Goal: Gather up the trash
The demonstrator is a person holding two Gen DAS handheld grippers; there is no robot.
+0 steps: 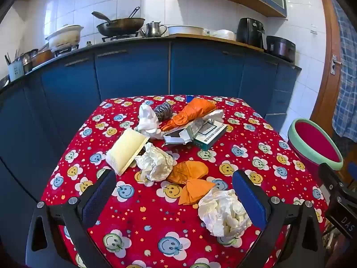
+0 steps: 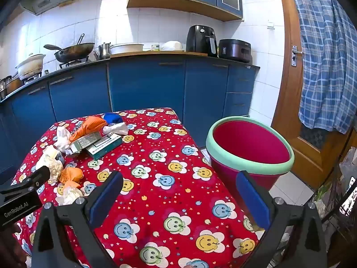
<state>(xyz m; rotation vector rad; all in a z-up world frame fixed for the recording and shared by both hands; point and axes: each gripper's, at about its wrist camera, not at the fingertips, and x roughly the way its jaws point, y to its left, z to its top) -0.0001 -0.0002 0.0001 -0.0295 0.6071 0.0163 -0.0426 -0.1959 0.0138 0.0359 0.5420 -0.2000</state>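
A table with a red cloth full of smiley flowers is seen in a kitchen with blue cupboards. Trash is spread over the far and middle part of the cloth. The left gripper is held above the near side of the table, tipped down a little, and its jaws are spread as wide as they go. Nothing is held in it. A white crumpled paper ball is seen lying on the cloth just inside its right finger. Orange scraps are found just beyond that ball, and a second paper wad lies next to them. A pale yellow sponge is propped beside that wad. Farther back, a green and white box, an orange glove, a white cloth and a metal scrubber are piled together. The right gripper is also opened wide and is empty, with only bare cloth between its fingers. A red bin with a green rim is placed on the floor just beside the table's right edge, near a wooden door.
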